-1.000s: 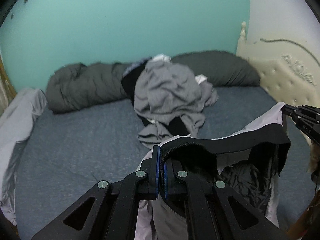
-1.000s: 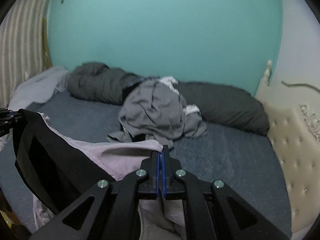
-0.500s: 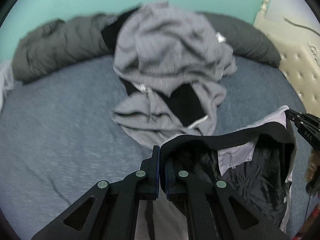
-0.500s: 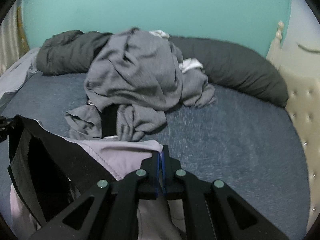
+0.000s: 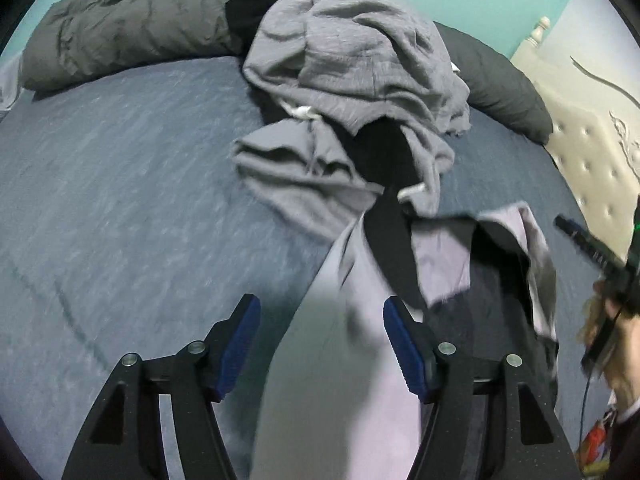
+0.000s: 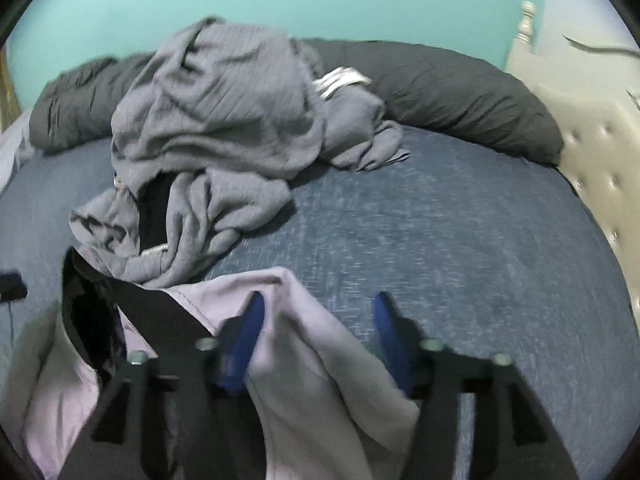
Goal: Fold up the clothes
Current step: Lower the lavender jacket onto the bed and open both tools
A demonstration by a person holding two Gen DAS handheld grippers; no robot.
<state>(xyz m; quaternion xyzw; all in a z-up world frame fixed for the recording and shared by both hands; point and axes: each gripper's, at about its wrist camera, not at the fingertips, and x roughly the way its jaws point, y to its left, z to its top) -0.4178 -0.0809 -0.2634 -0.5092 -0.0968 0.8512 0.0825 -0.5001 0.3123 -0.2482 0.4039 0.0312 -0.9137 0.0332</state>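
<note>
Both sets of jaws are opening, left gripper [image 5: 322, 344] and right gripper [image 6: 318, 340] letting the lilac shorts [image 5: 360, 360] slump loose between them onto the bed [image 5: 120, 180], grey pile [image 5: 352, 60] beyond; laying-out step, next probably smoothing flat.

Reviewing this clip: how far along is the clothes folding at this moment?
Early. Nothing looks folded. In hand: the lilac garment with the black waistband lies unfolded on the bed, between the opening jaws of the left gripper and right gripper, neither clamping it. Left: folding it, then the crumpled grey pile near the dark pillows.
</note>
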